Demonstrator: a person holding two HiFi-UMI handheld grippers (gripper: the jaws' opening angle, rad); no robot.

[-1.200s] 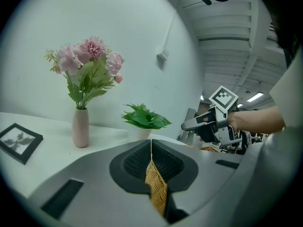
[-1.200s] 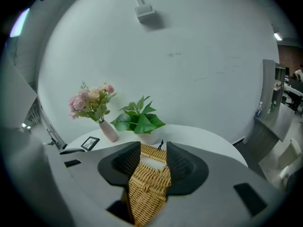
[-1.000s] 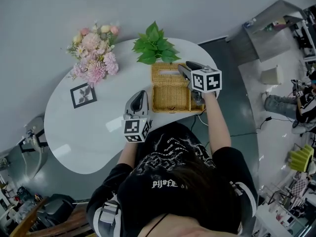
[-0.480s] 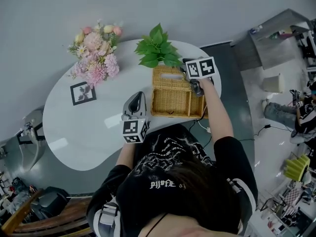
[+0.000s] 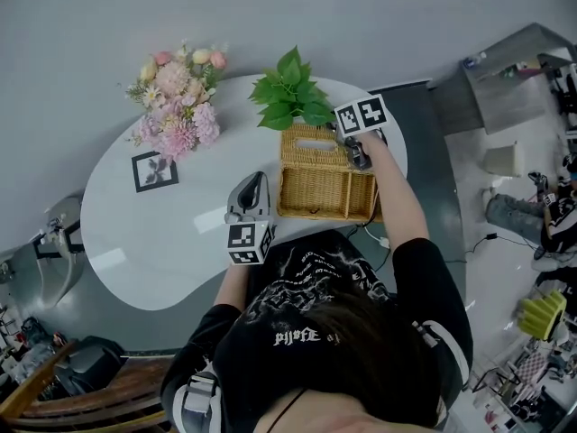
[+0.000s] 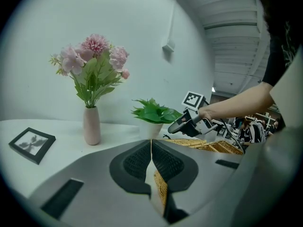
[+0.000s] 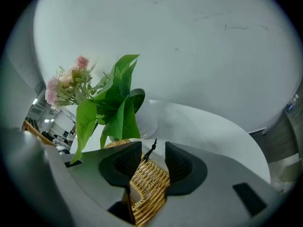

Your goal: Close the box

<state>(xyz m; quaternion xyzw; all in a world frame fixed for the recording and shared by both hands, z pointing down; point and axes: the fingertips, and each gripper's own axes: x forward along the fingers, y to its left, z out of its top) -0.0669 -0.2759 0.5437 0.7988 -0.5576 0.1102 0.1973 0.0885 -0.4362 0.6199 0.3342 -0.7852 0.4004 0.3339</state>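
Shirt: my black shirt (image 5: pixel 315 309), nearest the camera, has pale lettering across it (too warped for me to read).
Left gripper (image 6: pixel 151 144): it sits over the near edge of the worktop (image 5: pixel 162 242), just left of the box, with its fingers (image 6: pixel 135 162) pressed together on nothing.
Marker cubes (image 5: pixel 249 241): they show only black-and-white square patterns (no letters).
Box: the wicker box (image 5: pixel 325 188) stands at the near right of the white worktop, just in front of the plant.
Right gripper (image 7: pixel 152 156): it is at the box's far right corner, fingers (image 7: pixel 182 167) apart and closing, a woven edge between them (pads not yet pressing).
Framed picture (image 5: pixel 155 170): it lies flat at the left and shows a leaf sprig.
Plant (image 5: pixel 290 93): green leaves.
Flowers (image 5: pixel 176 97): a pink bunch in a pale vase (image 6: pixel 92 125).
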